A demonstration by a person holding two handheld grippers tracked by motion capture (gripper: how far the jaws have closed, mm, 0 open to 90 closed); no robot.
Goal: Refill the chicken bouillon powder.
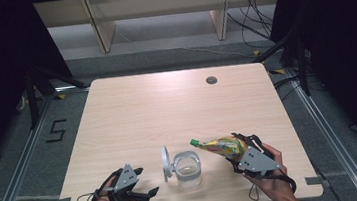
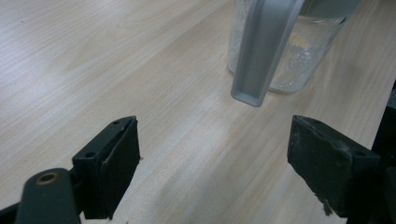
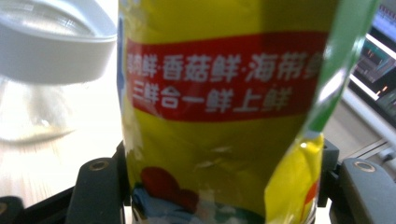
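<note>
Near the desk's front edge, my right gripper (image 1: 238, 150) clamps the pouch (image 1: 221, 145) above the open jar (image 1: 187, 168); my left gripper (image 1: 142, 184) waits wide. I should tip slowly, spout over the mouth.

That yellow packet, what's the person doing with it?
The person's right gripper is clamped on a yellow and green seasoning pouch, held tilted with its green cap toward a clear glass jar at the near edge of the wooden table. The jar's hinged lid stands flipped open. The left gripper rests beside the jar with its jaws open and nothing between them. It looks as if the pouch may be poured into the jar.
</note>
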